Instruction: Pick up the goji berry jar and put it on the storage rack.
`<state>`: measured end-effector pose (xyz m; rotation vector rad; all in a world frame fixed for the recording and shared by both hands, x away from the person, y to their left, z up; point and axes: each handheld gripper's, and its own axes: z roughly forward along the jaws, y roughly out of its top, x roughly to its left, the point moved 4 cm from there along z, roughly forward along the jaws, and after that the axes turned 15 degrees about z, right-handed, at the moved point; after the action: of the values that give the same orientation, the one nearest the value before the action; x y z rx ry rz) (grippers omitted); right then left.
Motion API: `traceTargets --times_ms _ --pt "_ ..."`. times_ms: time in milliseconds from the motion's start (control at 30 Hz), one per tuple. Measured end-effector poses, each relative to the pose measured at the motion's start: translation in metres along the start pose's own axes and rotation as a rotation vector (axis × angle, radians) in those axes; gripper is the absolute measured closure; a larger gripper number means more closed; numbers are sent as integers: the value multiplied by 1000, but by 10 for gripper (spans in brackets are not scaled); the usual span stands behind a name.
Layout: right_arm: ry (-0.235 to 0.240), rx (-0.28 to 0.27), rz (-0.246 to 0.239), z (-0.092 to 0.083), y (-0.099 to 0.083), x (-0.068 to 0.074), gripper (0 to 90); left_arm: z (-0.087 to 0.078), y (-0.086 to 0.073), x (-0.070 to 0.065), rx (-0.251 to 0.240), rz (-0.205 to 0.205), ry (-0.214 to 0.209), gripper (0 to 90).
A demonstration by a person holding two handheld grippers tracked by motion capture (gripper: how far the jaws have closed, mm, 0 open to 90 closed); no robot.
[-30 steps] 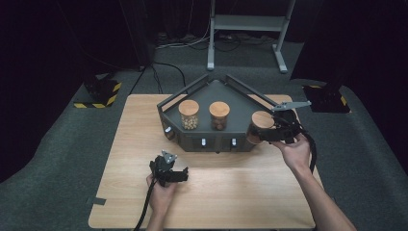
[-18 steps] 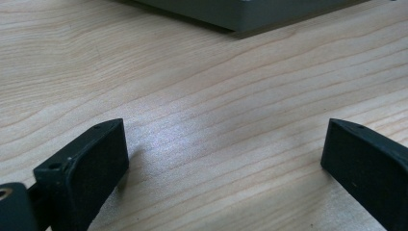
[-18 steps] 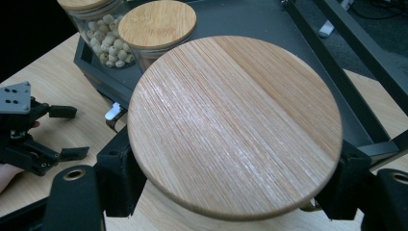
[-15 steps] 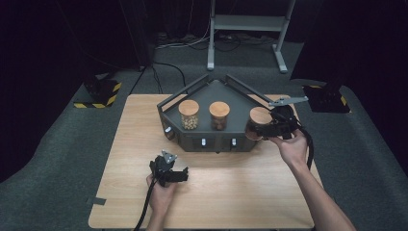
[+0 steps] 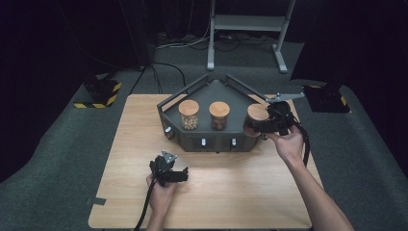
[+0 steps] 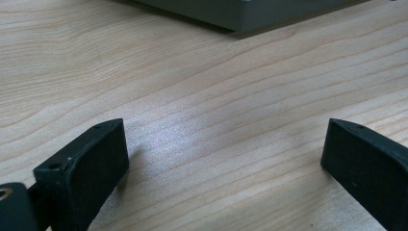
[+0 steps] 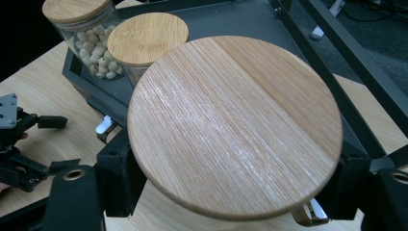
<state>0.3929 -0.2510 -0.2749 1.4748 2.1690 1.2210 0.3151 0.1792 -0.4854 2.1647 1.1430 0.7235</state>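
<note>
- High view: right gripper [image 5: 263, 126] clamps the wooden-lidded jar [image 5: 255, 115] at the dark tray's [image 5: 217, 140] 3 o'clock end, gripping below the lid, probably to keep it upright.
- Left gripper [image 5: 174, 174] rests on the table [image 5: 120, 159] at 7 o'clock, jaws spread wide, holding nothing.
- No readable labels; the lid appears unmarked.
</note>
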Motion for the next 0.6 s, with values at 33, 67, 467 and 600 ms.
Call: traceTargets --times_ms 33,67,467,600 --pt "-2 1 1 0 1 0 257 0 0 0 0 0 0 25" --pt "-3 -2 2 1 1 1 257 0 0 0 0 0 0 25" --pt "-16 1 10 11 4 2 257 0 0 0 0 0 0 25" --pt "-19 -1 13 14 5 3 257 0 0 0 0 0 0 25"
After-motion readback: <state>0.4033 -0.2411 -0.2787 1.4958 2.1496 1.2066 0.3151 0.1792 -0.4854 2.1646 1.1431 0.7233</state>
